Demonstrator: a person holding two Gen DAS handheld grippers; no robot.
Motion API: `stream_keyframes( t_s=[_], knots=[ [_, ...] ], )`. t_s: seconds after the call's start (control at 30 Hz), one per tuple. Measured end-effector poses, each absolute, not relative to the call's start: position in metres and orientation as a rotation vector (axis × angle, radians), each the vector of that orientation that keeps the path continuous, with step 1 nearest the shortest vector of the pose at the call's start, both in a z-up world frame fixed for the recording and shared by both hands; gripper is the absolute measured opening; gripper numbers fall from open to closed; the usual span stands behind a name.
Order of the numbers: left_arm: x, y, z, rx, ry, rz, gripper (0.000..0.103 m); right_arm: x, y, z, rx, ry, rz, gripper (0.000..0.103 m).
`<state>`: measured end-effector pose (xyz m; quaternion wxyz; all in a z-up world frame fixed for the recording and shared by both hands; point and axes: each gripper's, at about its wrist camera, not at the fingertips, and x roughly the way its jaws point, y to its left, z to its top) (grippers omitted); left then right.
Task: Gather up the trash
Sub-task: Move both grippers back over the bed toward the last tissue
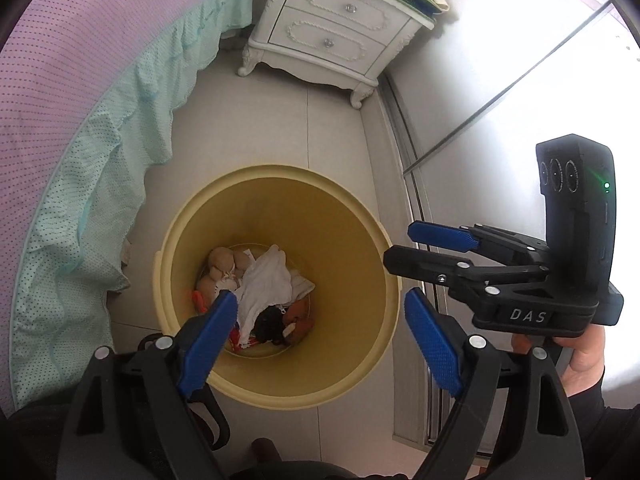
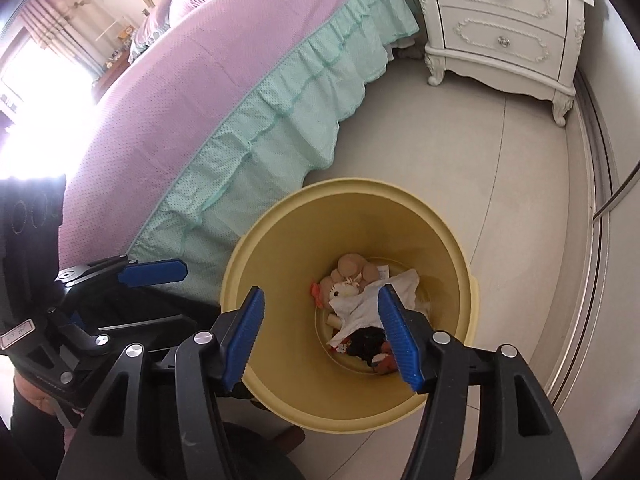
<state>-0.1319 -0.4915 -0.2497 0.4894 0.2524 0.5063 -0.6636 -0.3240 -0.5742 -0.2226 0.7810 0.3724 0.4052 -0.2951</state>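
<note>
Both of my tongs hang over the yellow bin (image 1: 276, 376), each pointing down into it. My left gripper (image 1: 320, 332) has its blue pads spread wide with nothing between them. My right gripper (image 2: 322, 336) also stands apart, empty, its pads clear of everything in the bin; from the left view it shows side-on (image 1: 424, 248) over the bin's right rim, with my hand (image 1: 580, 352) under its handle.

Down at the bottom of the bin lies the trash: a crumpled white cloth (image 2: 376, 300) on top, a beige stuffed toy (image 2: 352, 272) beside it toward the bed side, and dark and reddish scraps (image 2: 372, 344) at the near edge, which I cannot make out clearly.

The bin stands on a pale tiled floor (image 2: 500, 184), just beside the mint ruffled bed skirt (image 2: 256, 128) under a lilac bedspread (image 2: 168, 80). Farther off stands a white two-drawer nightstand (image 2: 504, 24), with a sliding door track (image 1: 412, 184) running along the right.
</note>
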Motion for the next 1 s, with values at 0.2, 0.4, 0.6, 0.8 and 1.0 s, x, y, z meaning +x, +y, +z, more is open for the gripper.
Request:
stream_keyframes(
  t_s=[0.2,0.4,0.6,0.8,1.0],
  knots=[
    [-0.113,-0.468,-0.220,0.550,1.150,-1.578,0.085,-0.303,-0.565,-0.198,0.739,0.848,-0.585,0.059],
    [-0.062,-0.410,-0.158,0.435,0.957,-1.418,0.085,-0.241,-0.546,-0.145,0.575,0.755,-0.439,0.059],
    [0.001,-0.337,-0.109,0.313,0.846,-1.190,0.085,-0.142,-0.507,-0.102,0.397,0.707,-0.221,0.059],
    [0.063,-0.258,-0.079,0.195,0.790,-0.947,0.086,-0.044,-0.455,-0.076,0.318,0.671,-0.006,0.058],
    [0.119,-0.189,-0.062,0.099,0.749,-0.730,0.089,0.037,-0.410,-0.061,0.314,0.644,0.158,0.059]
  ],
)
